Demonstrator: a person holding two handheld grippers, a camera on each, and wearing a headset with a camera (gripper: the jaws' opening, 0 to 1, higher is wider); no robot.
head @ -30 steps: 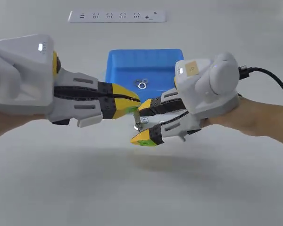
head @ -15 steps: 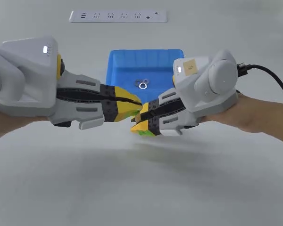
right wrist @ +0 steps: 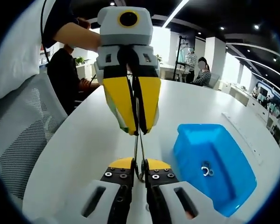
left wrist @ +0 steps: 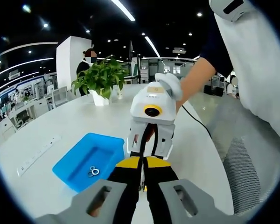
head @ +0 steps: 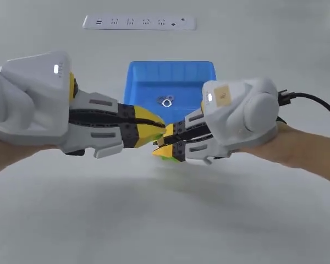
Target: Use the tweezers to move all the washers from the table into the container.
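The tweezers (right wrist: 139,151) are a thin metal pair that runs between the two grippers, which meet tip to tip above the table. My left gripper (head: 158,127) comes in from the left with its yellow jaws shut on one end of them. My right gripper (head: 160,146) comes in from the right and is shut on the other end. In the right gripper view the left gripper (right wrist: 137,131) hangs nose-down over my own jaws. The blue container (head: 138,82) stands just behind the grippers with a few washers (head: 165,101) lying in it.
A white power strip (head: 139,22) lies at the table's far edge. The black cable (head: 313,102) of the right gripper trails off to the right. A potted plant (left wrist: 100,79) stands on the table beyond the container (left wrist: 74,161). Bare white tabletop (head: 165,220) lies in front.
A second ago the right gripper's jaws stood apart around the tweezers; they have since closed on them. Both grippers stay tip to tip in front of the container.
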